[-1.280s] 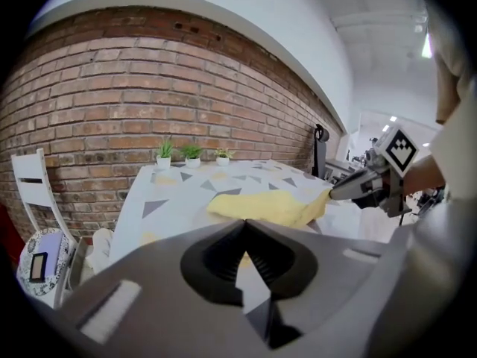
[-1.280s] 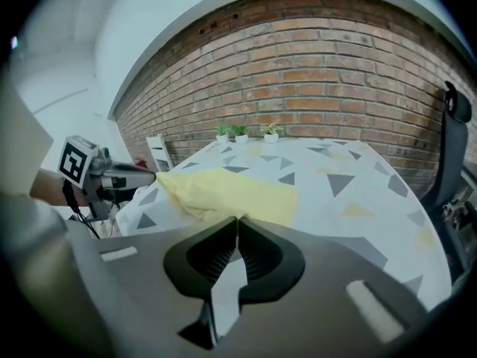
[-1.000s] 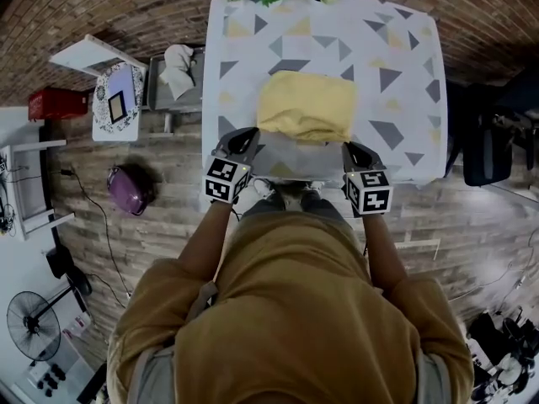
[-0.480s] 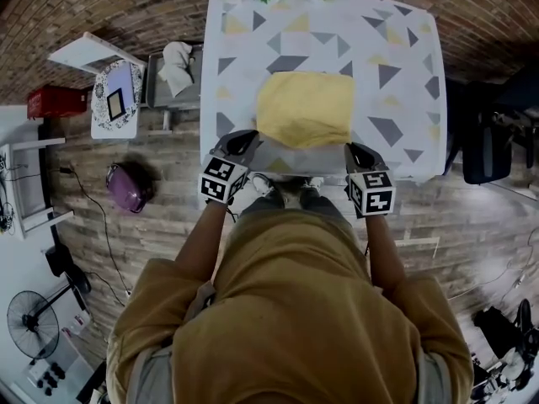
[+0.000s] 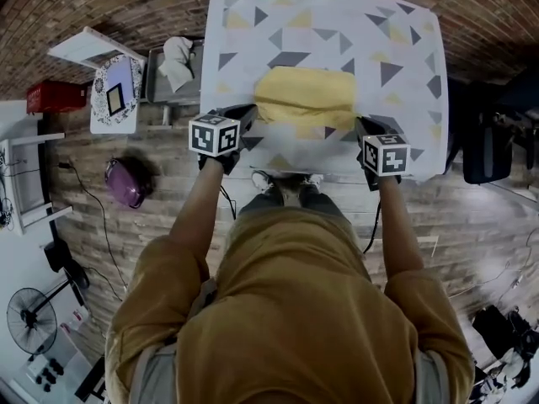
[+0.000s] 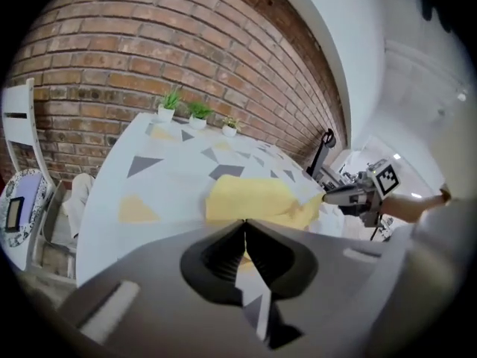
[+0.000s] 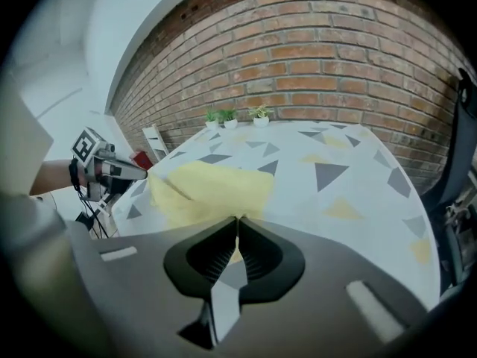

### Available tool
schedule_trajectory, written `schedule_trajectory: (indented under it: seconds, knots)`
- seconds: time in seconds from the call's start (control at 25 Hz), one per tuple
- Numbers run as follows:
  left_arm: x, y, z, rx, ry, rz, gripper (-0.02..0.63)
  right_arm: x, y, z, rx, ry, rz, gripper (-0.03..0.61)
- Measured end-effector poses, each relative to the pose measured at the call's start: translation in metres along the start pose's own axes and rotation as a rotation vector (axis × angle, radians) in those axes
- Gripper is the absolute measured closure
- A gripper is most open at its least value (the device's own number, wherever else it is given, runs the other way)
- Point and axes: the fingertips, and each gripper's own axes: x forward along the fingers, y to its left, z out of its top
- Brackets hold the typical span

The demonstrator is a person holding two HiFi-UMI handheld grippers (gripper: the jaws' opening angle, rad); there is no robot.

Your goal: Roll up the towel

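Clearly, the left tongs (image 5: 246, 114) and the right tongs (image 5: 364, 125) are both clenched on the near corners of the yellow towel (image 5: 305, 98). The towel lies on the patterned worktop (image 5: 404, 49).

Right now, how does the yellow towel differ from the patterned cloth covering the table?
The towel is plain yellow; the tablecloth is white with grey and yellow triangles. The towel is far smaller and folded over on itself; the tablecloth is large and flat. The towel's near corners are pinched by the left gripper and right gripper; the tablecloth simply lies spread. Both are soft cloth.
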Motion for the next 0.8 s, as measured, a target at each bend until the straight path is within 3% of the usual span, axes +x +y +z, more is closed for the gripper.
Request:
schedule_trajectory:
  seconds: [0.28,0.48,0.64,0.68,0.8]
  knots:
    - [0.028,0.019,-0.028,0.106,0.128,0.111,0.548,0.035,-0.015,-0.034,-0.045,0.155,-0.04,0.558]
    - [0.012,0.022,-0.028,0.186,0.047,0.18,0.516,0.036,-0.014,-0.046,-0.073,0.179,-0.049,0.554]
    - [0.004,0.0,-0.039,0.243,0.02,0.145,0.511,0.031,-0.017,-0.053,-0.052,0.166,-0.045,0.552]
    - [0.007,-0.005,-0.045,0.253,0.031,0.13,0.5,0.03,-0.017,-0.054,-0.044,0.161,-0.04,0.538]
    - [0.022,-0.014,-0.052,0.24,0.052,0.093,0.365,0.025,-0.013,-0.046,-0.045,0.118,-0.028,0.477]
